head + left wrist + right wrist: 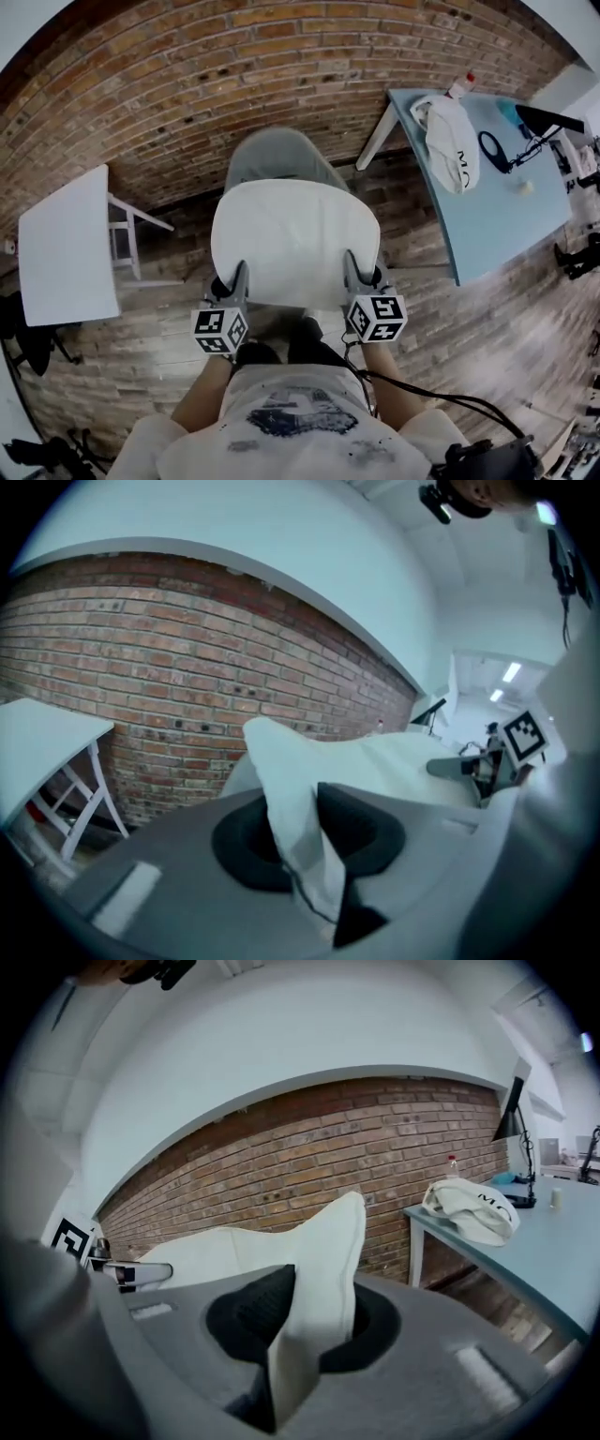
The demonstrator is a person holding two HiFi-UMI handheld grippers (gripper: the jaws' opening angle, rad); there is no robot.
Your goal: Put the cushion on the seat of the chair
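Left gripper: jaws narrow, pinching the cushion's near-left corner. White cushion spans flat between both grippers and ahead of them, with the grey chair just beyond. Right gripper: jaws narrow, pinching the near-right corner. It looks light, soft and floppy-edged. Corner grips suit it, but expect sag mid-span.

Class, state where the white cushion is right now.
Centre of the head view: the cushion is gripped by the left gripper and right gripper, above the grey chair.
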